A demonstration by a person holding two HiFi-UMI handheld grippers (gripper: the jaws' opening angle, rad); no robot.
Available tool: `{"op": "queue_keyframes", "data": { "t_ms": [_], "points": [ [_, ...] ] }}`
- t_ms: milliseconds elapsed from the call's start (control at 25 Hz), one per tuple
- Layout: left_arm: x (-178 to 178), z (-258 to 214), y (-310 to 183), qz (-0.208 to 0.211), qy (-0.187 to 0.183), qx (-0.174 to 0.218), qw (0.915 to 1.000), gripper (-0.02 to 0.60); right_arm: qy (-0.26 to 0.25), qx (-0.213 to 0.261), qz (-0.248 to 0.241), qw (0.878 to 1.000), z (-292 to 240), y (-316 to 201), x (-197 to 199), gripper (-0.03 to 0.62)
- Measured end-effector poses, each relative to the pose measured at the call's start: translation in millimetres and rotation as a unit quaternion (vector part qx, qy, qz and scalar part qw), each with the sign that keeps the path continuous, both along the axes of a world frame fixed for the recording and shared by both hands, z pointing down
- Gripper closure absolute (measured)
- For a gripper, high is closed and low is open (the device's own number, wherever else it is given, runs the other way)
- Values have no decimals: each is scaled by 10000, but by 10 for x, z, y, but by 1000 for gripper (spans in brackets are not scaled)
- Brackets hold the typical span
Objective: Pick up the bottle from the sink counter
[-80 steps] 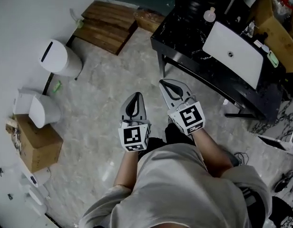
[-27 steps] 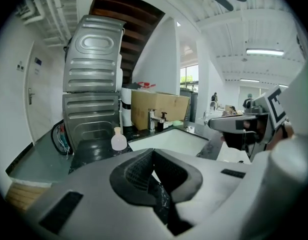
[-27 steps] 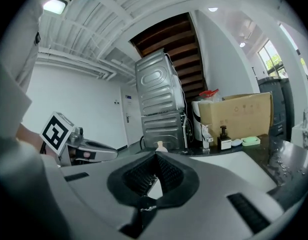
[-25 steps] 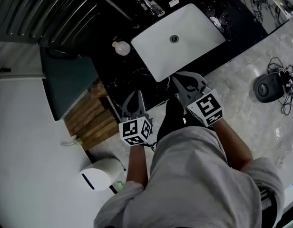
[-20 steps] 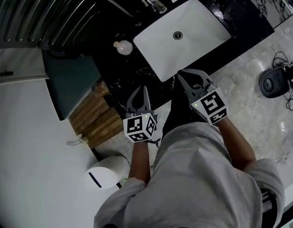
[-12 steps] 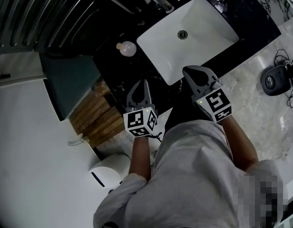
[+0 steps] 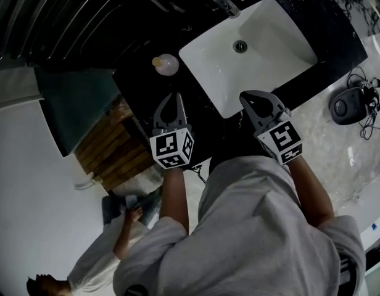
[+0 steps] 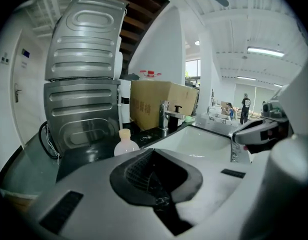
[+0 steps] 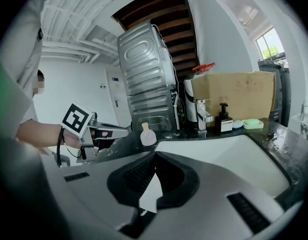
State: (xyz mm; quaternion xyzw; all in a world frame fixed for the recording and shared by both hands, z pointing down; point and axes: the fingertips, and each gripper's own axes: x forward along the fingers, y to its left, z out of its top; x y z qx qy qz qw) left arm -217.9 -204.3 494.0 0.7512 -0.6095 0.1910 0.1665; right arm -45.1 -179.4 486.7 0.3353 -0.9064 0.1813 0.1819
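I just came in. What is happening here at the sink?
A person stands at the black counter with a gripper in each hand. The left gripper and the right gripper are both shut and empty, held near the counter's front edge. The bottle stands upright on the counter, to the left of the white sink and beyond the left gripper. Nothing touches it, so the pick-up has not yet begun.

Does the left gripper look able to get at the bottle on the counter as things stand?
Probably yes. The bottle stands alone on the dark counter just ahead of the left gripper, with nothing between them. That gripper's jaws are together, so they must open first.
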Motion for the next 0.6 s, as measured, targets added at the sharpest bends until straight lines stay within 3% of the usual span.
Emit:
{"op": "queue_keyframes", "data": {
  "t_ms": [280,440,520,600],
  "points": [
    [-167,141,-246,-25,-34,82,10000,568,108,-121,-300,9994,58,-5,-259,585],
    [-187,97,-384,290,-611,463,9966,568,46,-60,-166,9998,56,-106,-335,585],
    [-196,65,-435,353,-699,666,9947,568,348,368,-155,9986,47,-156,-347,585],
    [-237,53,-478,215,-472,790,9955,568,764,1067,-359,9907,-3,-197,-373,585]
  ]
}}
